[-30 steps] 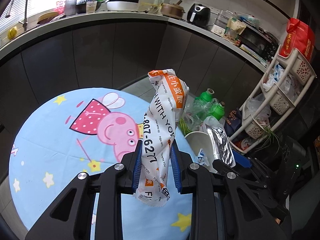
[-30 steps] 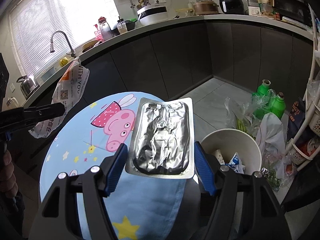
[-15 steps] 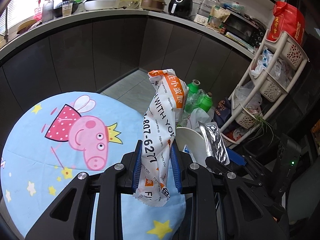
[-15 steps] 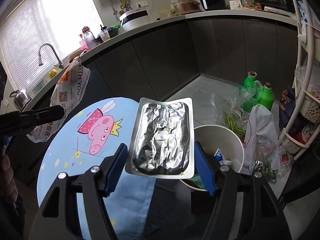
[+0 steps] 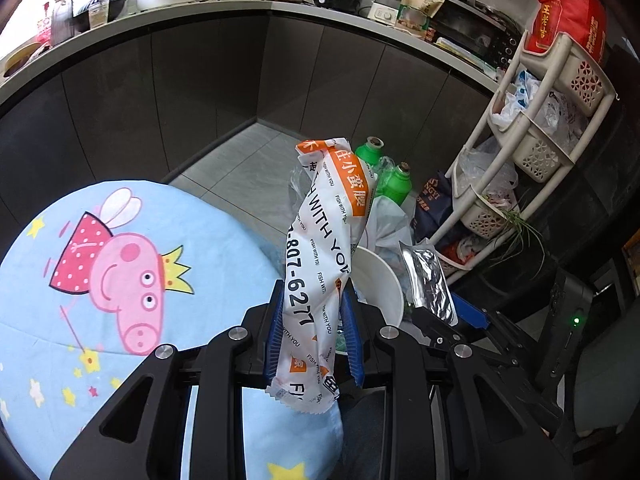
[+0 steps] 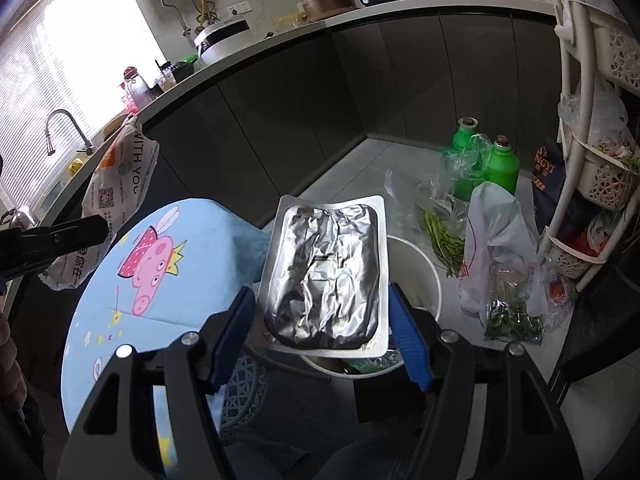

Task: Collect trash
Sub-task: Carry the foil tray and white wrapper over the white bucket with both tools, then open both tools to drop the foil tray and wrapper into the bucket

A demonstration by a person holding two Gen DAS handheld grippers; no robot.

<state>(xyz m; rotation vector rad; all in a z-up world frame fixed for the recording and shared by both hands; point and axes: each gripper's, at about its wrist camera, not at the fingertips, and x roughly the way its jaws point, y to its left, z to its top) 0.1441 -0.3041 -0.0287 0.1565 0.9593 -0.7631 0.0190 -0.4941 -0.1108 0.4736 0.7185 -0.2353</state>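
Note:
My left gripper (image 5: 314, 328) is shut on a white and orange printed wrapper (image 5: 324, 264), held upright over the table's right edge; the wrapper also shows in the right wrist view (image 6: 116, 184). My right gripper (image 6: 324, 328) is shut on a silver foil pouch (image 6: 326, 276), held flat above the white trash bin (image 6: 434, 280). The pouch (image 5: 430, 284) and bin (image 5: 380, 280) also show in the left wrist view. Some trash lies in the bin, mostly hidden by the pouch.
A round table with a blue Peppa Pig cloth (image 5: 100, 280) stands at the left. Two green bottles (image 6: 486, 160), plastic bags (image 6: 496, 240) and greens lie on the floor beyond the bin. A white basket rack (image 5: 536, 128) stands at the right. Dark cabinets run behind.
Both grippers have moved right, off the table toward the bin, each still holding its item. The bin now lies under the foil pouch.

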